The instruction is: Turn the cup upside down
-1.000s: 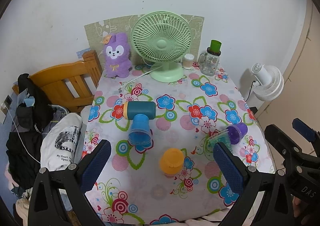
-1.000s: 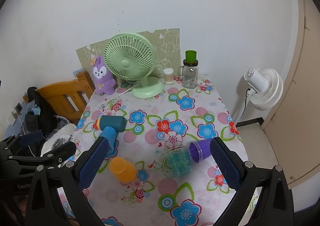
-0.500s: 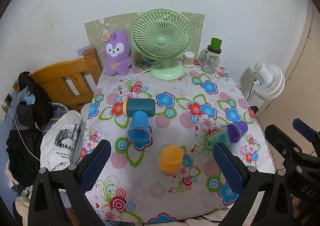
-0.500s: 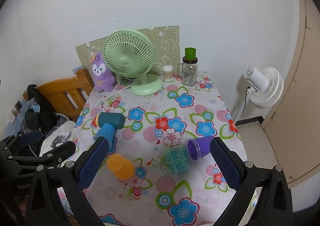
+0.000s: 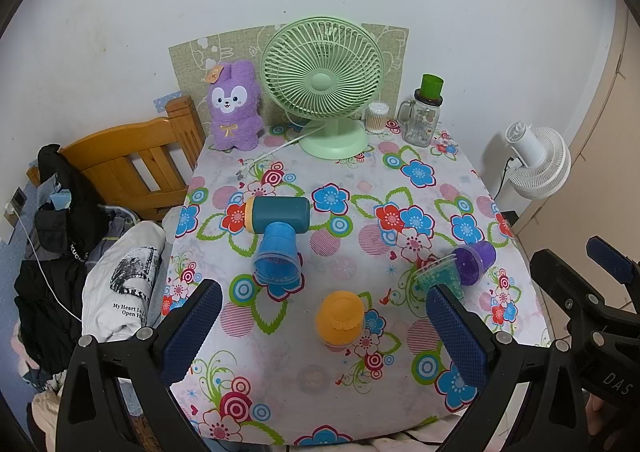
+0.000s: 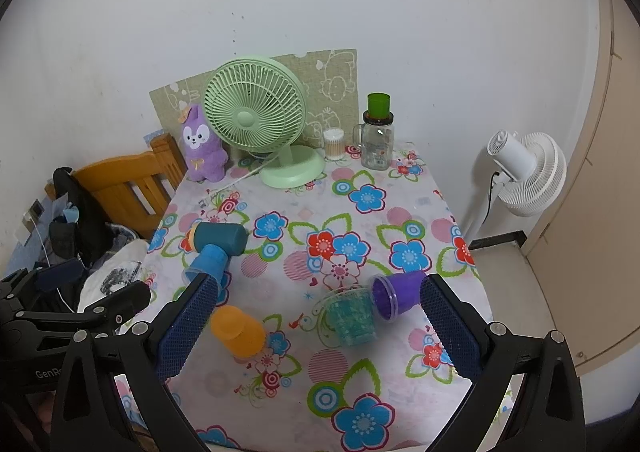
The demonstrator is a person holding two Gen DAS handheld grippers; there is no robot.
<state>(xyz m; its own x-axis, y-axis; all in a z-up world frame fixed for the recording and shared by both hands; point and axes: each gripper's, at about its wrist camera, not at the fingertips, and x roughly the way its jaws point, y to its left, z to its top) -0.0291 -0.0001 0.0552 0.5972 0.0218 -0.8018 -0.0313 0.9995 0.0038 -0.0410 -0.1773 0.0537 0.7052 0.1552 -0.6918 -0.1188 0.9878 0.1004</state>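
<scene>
Several plastic cups lie on the flowered tablecloth (image 5: 360, 188). A blue cup (image 5: 277, 258) lies on its side, mouth toward me, against a teal container (image 5: 280, 214). An orange cup (image 5: 340, 318) lies near the front. A clear teal cup (image 5: 436, 276) and a purple cup (image 5: 474, 262) lie together at the right. In the right wrist view I see the orange cup (image 6: 238, 330), teal cup (image 6: 352, 316), purple cup (image 6: 396, 294) and blue cup (image 6: 206, 266). My left gripper (image 5: 320, 332) and right gripper (image 6: 316, 328) are both open and empty, held above the table's front.
A green desk fan (image 5: 322, 84), purple plush rabbit (image 5: 234, 108), cotton-swab jar (image 5: 376, 118) and glass mug with a green cup on top (image 5: 424, 116) stand at the back. A wooden chair (image 5: 132, 164) with clothes is left; a white floor fan (image 5: 536, 160) is right.
Both grippers have drawn back and up slightly, so the table looks a little farther away. The cups have not moved. Both grippers stay open.
</scene>
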